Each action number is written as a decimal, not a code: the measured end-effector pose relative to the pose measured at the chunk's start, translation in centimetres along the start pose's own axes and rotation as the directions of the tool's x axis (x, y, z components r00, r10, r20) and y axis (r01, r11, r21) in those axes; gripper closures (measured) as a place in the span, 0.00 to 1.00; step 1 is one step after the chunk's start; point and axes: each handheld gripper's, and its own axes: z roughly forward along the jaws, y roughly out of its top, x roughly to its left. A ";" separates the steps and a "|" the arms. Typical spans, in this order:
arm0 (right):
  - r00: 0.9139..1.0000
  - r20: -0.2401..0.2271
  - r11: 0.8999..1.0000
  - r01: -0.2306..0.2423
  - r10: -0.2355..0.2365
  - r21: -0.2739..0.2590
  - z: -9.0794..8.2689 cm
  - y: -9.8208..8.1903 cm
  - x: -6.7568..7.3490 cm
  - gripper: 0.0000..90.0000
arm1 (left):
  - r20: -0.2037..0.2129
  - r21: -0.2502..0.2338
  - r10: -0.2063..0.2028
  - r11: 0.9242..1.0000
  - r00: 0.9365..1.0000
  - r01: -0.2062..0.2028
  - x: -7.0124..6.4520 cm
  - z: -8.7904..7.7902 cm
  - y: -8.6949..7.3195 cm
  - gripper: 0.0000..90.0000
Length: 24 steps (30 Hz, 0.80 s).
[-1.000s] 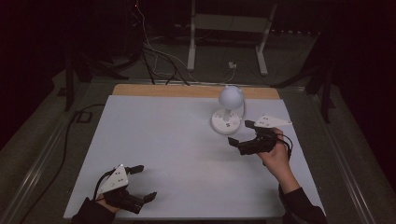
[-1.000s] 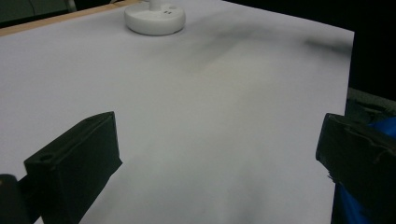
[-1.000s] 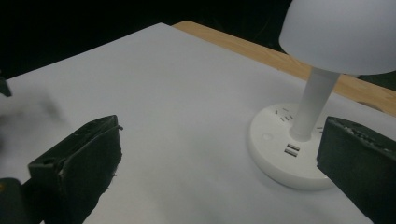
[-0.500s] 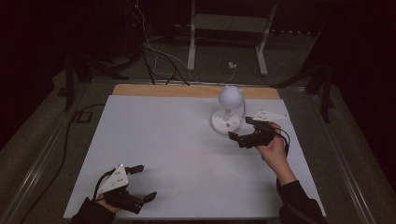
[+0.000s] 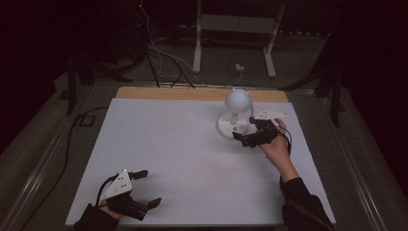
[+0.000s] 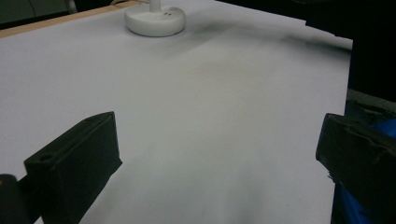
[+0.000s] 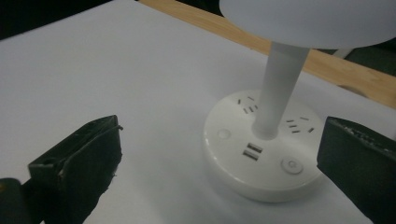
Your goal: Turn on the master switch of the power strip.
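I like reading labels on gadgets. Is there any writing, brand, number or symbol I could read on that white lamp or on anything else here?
No readable words, brands or numbers anywhere.
Lamp base: a faint mark on each of two round buttons, too blurred to read; the other marks are socket slots and two USB ports.
Right gripper and left gripper: no legible label.

White desk lamp [image 5: 234, 114] upright at table's far right; round base with sockets, USB ports, buttons; globe head.
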 end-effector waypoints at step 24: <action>0.997 0.044 0.998 0.059 -0.059 0.005 2.2 0.1 -2.7 0.09 | 0.001 -0.007 -0.007 1.000 1.000 0.007 0.0 -0.1 0.0 0.00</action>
